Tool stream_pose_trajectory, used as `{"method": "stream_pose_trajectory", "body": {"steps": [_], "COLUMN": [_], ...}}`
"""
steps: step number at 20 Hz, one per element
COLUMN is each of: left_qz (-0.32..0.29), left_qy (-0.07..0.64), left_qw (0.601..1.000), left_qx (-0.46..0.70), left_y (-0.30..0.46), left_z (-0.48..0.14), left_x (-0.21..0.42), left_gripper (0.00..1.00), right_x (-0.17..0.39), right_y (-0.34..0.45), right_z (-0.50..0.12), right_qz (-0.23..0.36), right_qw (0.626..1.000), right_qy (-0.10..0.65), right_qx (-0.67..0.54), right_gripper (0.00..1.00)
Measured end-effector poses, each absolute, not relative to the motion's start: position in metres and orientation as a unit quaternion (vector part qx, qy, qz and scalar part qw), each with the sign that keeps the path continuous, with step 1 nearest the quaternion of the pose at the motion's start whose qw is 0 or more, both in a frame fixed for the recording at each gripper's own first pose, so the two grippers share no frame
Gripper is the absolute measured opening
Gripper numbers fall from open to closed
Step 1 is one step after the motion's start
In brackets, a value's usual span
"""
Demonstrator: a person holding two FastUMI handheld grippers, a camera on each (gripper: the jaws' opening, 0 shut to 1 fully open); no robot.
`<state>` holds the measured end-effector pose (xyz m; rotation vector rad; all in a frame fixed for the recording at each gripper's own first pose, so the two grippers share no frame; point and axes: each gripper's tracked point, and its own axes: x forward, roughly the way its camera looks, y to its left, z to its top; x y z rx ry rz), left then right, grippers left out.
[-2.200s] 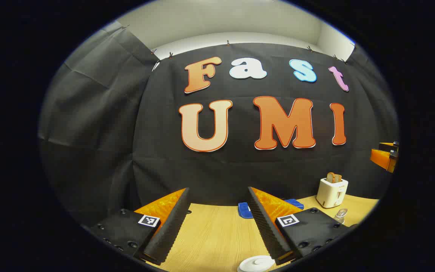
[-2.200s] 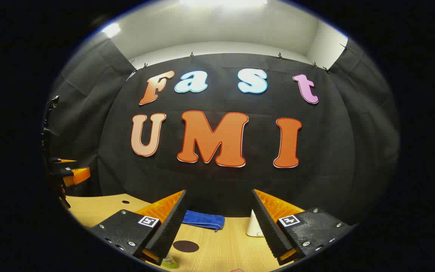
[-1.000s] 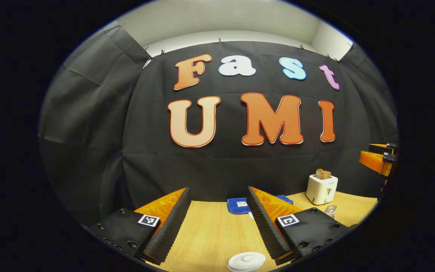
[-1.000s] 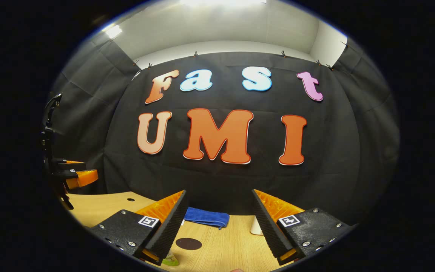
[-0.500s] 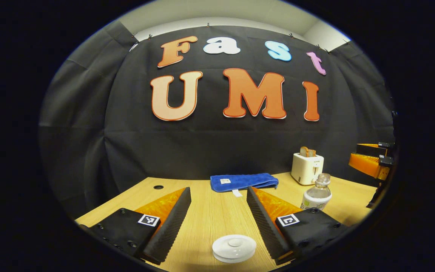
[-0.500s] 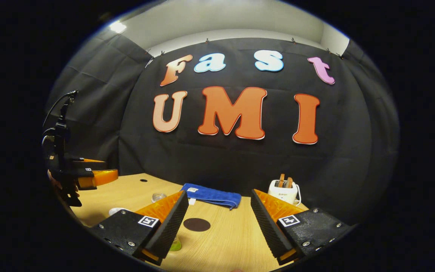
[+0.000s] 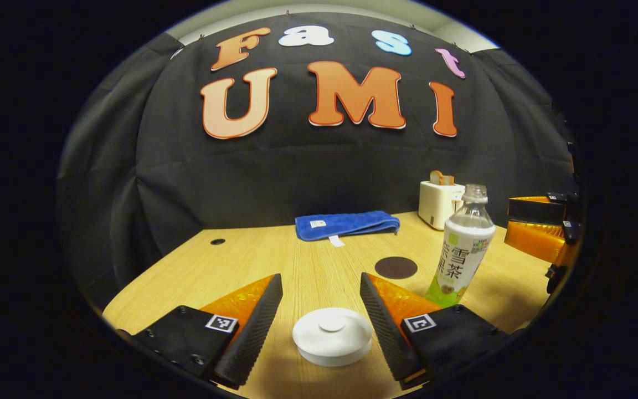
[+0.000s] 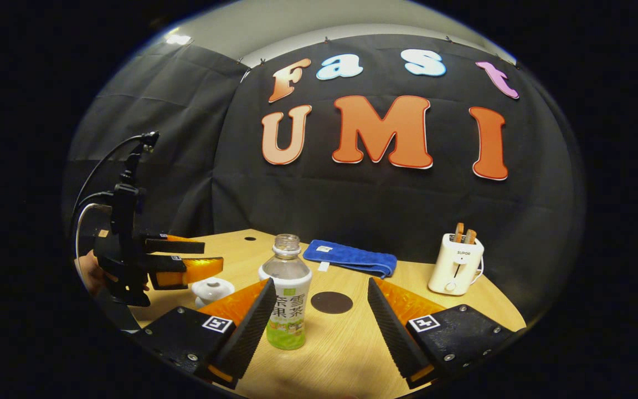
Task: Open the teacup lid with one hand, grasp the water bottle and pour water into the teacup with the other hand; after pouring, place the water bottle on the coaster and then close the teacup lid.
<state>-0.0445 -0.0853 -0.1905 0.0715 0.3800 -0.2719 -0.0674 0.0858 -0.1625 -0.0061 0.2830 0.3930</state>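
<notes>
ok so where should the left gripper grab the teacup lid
By the small raised knob at the centre of the teacup lid, coming straight down from above. The lid is a flat, low dome, and the left gripper is open with a finger on each side of it.

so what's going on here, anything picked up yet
Nothing is held yet. The left gripper is open around the lidded teacup, not touching the lid. The right gripper is open near the uncapped water bottle, which stands upright on the table. The dark coaster is bare.
</notes>
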Motion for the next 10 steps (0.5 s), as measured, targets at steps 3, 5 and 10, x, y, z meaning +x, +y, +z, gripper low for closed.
{"method": "stream_pose_trajectory", "body": {"steps": [3,5,10], "left_qz": [-0.140,-0.142,-0.142], "left_qy": [0.207,0.220,0.233], "left_qw": [0.967,0.964,0.961], "left_qx": [0.040,0.044,0.052], "left_y": [-0.088,-0.089,-0.089], "left_z": [-0.207,-0.218,-0.231], "left_x": [-0.048,-0.049,-0.048], "left_gripper": [0.86,0.79,0.69], "right_x": [-0.070,-0.071,-0.073], "right_y": [0.094,0.098,0.105], "right_z": [-0.177,-0.186,-0.194], "right_qz": [0.207,0.212,0.222], "right_qw": [0.966,0.963,0.959], "right_qy": [0.156,0.167,0.178], "right_qx": [-0.006,-0.007,-0.006], "right_gripper": [1.00,0.99,0.99]}}
